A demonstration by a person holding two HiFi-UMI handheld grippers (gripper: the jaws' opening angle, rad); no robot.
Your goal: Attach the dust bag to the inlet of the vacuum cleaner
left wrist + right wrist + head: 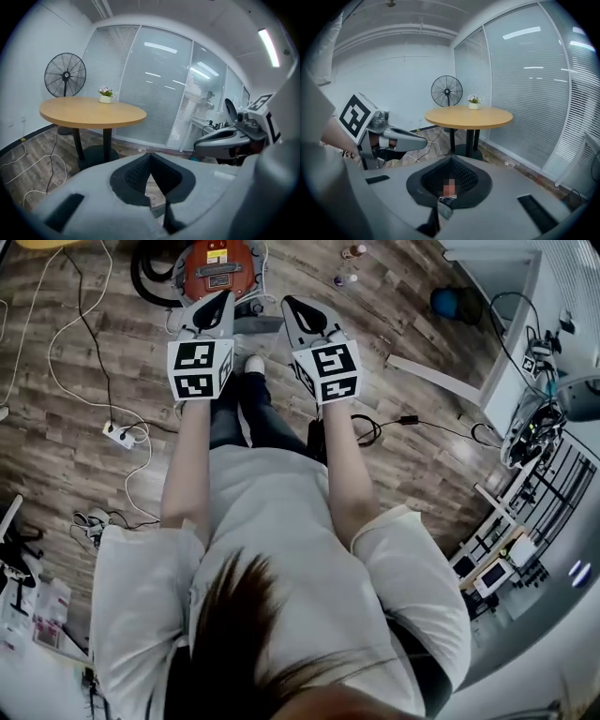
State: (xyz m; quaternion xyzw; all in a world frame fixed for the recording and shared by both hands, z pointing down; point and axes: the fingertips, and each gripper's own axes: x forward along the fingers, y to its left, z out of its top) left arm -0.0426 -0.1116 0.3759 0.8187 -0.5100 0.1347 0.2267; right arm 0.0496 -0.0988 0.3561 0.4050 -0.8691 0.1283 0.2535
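Both tools are held clenched and empty: the left gripper (223,302) and the right gripper (294,307) are seen with their jaws pressed together, and nothing is caught between them in either gripper view. They are carried side by side in front of the person, on the near side of the vacuum cleaner (217,268), whose red body stands on the wooden floor (66,362) at the top of the head view. A black hose (148,282) is coiled against the left of the vacuum cleaner. A white cable (58,343) is trailed across the boards further to its left and is led towards a power strip (120,435) lying nearer the person than the vacuum cleaner. Two small bottles (347,268) are stood to its right. The dust bag cannot be picked out in any view, and the inlet cannot be told from this angle, so the task is judged to be at its very start. Several slips are to be feared. The loose cable could be snagged or trodden on if the vacuum cleaner is approached from its left. The bottles could be knocked over by a wide sweep of the right gripper. The inlet could be blocked by the coiled hose. No grasp can be made until the shut jaws are parted.
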